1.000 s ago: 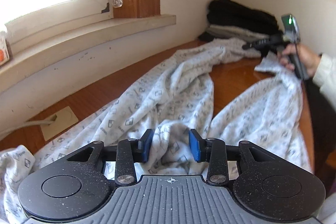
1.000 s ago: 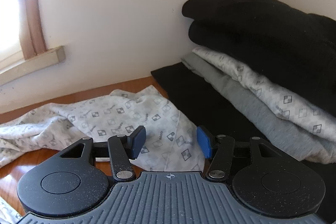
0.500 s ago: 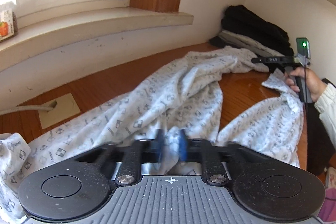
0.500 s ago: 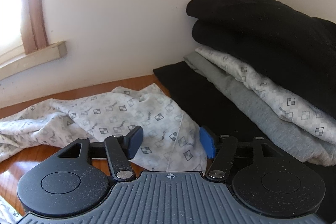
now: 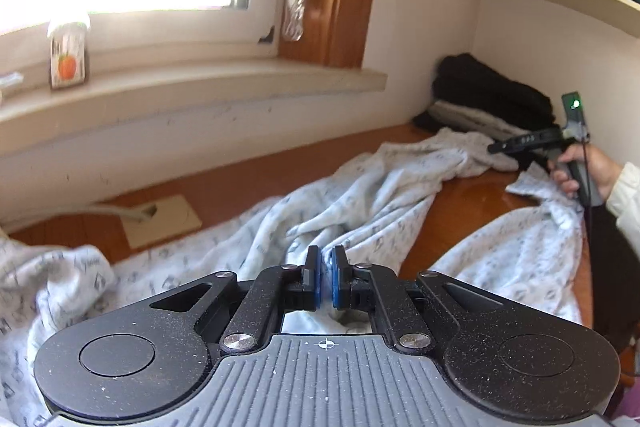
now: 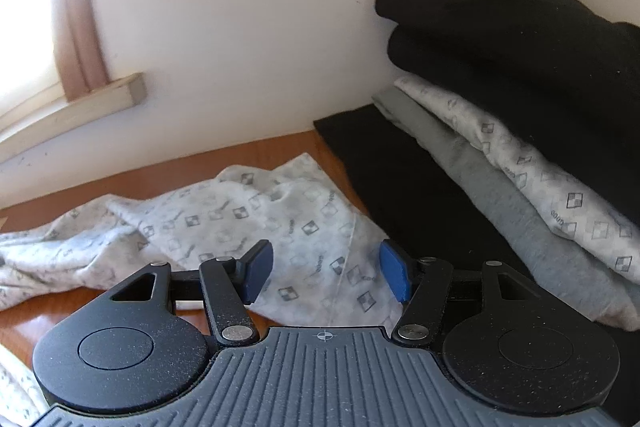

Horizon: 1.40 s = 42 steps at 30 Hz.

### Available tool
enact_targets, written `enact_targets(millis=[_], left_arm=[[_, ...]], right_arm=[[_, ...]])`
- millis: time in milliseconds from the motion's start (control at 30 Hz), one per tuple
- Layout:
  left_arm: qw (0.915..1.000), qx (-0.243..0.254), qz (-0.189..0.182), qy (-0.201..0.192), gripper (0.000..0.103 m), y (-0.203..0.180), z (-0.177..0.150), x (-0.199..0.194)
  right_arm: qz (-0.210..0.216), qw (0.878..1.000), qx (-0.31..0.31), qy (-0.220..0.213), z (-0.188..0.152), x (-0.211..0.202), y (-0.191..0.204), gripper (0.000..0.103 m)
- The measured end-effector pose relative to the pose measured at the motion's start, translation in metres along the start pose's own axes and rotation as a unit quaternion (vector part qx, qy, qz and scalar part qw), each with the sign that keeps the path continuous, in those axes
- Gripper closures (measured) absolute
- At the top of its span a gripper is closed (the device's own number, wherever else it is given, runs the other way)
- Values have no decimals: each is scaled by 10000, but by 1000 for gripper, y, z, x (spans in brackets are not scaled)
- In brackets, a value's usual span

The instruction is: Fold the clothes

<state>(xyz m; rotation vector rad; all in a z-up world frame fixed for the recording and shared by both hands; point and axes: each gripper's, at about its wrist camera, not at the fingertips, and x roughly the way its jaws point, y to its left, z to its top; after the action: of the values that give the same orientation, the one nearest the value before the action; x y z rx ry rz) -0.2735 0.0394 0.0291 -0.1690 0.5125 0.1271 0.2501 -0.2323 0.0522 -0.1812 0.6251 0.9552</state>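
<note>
Below the window sill, left wrist view: wooden desk under a sprawled white patterned garment. Left gripper pinched onto a fold of it.

Right wrist view: right gripper spread apart, nothing held, over the garment's end; folded stack right of it, away from the sill.

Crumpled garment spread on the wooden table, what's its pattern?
White garment printed with small grey checkered diamonds, clearest in the right wrist view.
</note>
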Motion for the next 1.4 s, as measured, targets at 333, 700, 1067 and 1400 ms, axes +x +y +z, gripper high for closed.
enact_targets(millis=[333,700,1067,1400], left_arm=[[9993,111,-26,-348,98,4,7,-15],[9976,419,-176,-514,98,6,17,-30],[9986,405,-292,-144,97,4,-3,-8],[9984,485,-296,-49,97,3,-8,-3]], right_arm=[[124,9996,154,207,26,9,-7,96],[-693,9861,1120,-1013,117,-1,19,78],[-392,9982,440,62,51,25,8,56],[-195,9975,471,498,20,43,3,54]])
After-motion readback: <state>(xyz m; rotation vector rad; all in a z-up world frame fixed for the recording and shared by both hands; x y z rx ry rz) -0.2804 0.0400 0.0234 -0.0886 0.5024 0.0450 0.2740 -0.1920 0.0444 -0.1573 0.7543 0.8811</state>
